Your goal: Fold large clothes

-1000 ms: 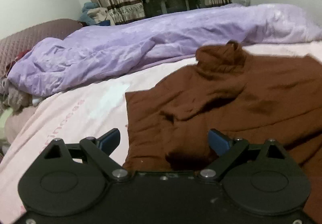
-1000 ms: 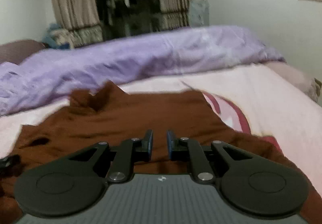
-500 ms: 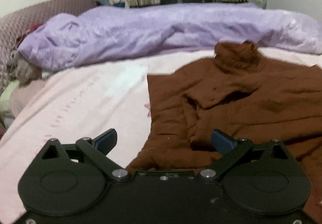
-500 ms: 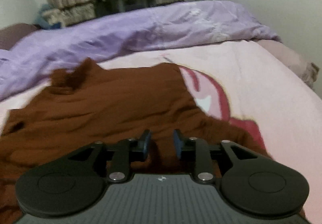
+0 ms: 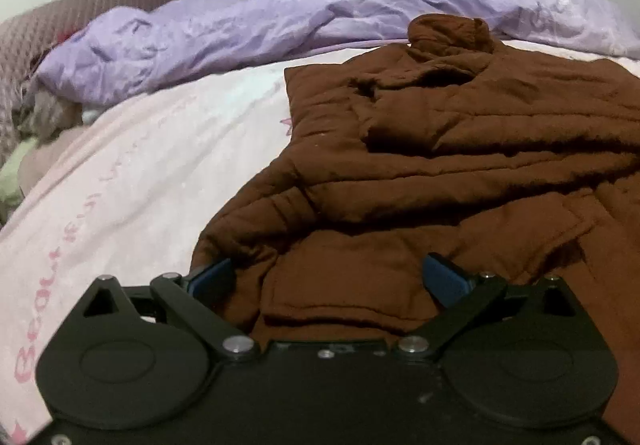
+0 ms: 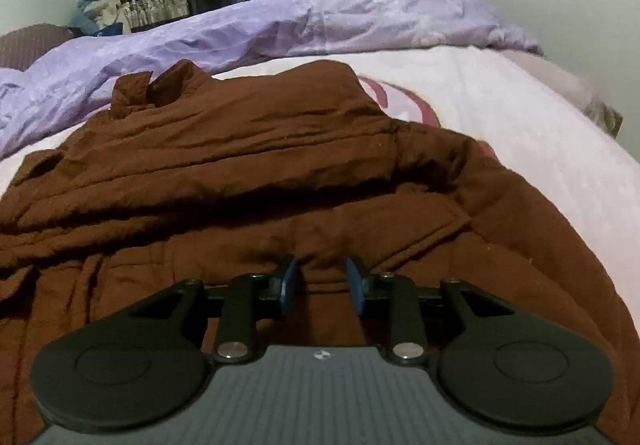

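Note:
A large brown quilted coat (image 5: 460, 149) lies spread on the pink bed, collar toward the far side, sleeves folded across its front. My left gripper (image 5: 326, 277) is wide open, its blue-padded fingers straddling the coat's near left hem, holding nothing. In the right wrist view the same coat (image 6: 260, 165) fills the middle. My right gripper (image 6: 322, 281) is partly open just above the coat's near part, with a gap between the pads and no cloth pinched.
A crumpled purple duvet (image 5: 240, 29) runs along the far side of the bed (image 5: 120, 173); it also shows in the right wrist view (image 6: 320, 21). Curtains and a clothes rack stand behind. A pillow (image 6: 560, 81) lies at the far right.
Both grippers have moved down and closer to the coat's near hem. The right gripper's fingers have spread from nearly shut to partly open. The left stayed wide open.

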Demonstrator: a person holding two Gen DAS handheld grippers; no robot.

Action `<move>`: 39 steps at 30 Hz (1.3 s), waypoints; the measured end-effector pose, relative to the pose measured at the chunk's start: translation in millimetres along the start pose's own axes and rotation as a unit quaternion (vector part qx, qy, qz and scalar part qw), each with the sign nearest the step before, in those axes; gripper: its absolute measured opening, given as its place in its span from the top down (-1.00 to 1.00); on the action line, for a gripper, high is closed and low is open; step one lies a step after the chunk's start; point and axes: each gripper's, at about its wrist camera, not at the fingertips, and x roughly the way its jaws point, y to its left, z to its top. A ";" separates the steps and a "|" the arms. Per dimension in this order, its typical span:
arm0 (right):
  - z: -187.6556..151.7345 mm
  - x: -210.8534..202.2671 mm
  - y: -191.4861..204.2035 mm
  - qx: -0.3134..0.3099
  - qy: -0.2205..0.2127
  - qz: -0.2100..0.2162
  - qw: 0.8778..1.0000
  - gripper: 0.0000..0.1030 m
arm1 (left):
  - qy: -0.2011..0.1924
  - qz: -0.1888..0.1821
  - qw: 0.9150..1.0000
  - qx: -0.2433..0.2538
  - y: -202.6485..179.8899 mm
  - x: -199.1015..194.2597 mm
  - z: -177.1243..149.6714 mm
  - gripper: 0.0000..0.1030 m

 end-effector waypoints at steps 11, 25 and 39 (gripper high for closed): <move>-18.8 -73.5 -3.0 0.022 -0.028 0.018 0.999 0.27 | -0.028 0.000 1.000 0.012 -1.9 -64.0 -13.8 -0.99; -76.1 -88.1 107.4 -0.074 0.001 0.126 0.989 0.35 | 0.009 -0.049 0.999 -0.002 -48.4 -92.5 -59.1 -0.94; -73.9 -77.1 34.3 -0.010 0.001 0.061 0.998 0.37 | 0.005 -0.007 0.999 -0.040 24.3 -68.9 -72.8 -1.00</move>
